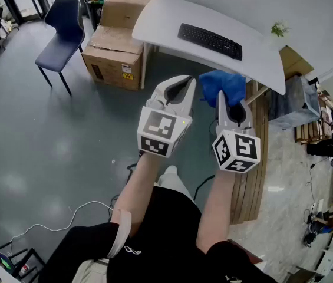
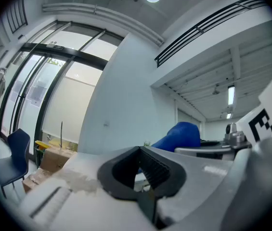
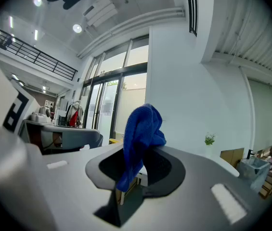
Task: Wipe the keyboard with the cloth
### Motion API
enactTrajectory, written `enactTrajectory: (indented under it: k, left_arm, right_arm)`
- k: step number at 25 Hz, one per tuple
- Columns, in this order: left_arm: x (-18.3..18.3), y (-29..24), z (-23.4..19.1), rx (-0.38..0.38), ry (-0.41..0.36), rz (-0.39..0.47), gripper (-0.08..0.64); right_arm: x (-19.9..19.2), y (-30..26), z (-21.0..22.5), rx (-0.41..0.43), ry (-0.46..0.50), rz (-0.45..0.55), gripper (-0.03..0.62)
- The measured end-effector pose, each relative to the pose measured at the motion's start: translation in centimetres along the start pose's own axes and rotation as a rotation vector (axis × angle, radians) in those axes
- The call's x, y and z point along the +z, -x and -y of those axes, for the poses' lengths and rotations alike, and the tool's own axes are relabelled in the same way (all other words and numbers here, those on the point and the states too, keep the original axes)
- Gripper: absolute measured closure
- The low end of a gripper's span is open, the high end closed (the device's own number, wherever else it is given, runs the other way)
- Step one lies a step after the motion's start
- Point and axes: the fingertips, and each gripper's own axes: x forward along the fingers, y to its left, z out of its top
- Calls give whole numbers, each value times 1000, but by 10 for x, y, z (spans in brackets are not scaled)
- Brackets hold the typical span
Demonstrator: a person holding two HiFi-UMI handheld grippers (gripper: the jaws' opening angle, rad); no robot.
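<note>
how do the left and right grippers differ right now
The left gripper has its fingers together on nothing; the right gripper has its fingers clamped on a blue cloth. In the head view the left gripper leans toward the right gripper, which points straighter ahead. Both hang in the air, short of the white desk and its keyboard.

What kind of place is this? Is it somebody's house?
Probably not a house; it looks like an office or workshop space. There is a white desk with a keyboard on it, cardboard boxes beside it, a bare grey floor and tall glass doors.
</note>
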Motion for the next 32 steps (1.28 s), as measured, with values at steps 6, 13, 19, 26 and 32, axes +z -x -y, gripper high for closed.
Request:
enactTrajectory:
  k: [6,13,19,26,32]
  left_arm:
    - [16,-7,-4,12,9,27,563]
    - [18,-43,-10,-5,1,23,564]
    - [8,-95,-35,13,-19,16,563]
    - [-19,-183,-96,90,-38,-16,565]
    - [-39,-307,-158,187,-2,-55,563]
  right_arm:
    - [6,-6,8,-19,7,4,505]
    - [11,-29,44,-52,-16,28,505]
    - [4,-80,90,-89,-51,51,505]
    - [-16,-186,138,-94,16,63,505]
    - [-26,-312,209,-11,17,33,505]
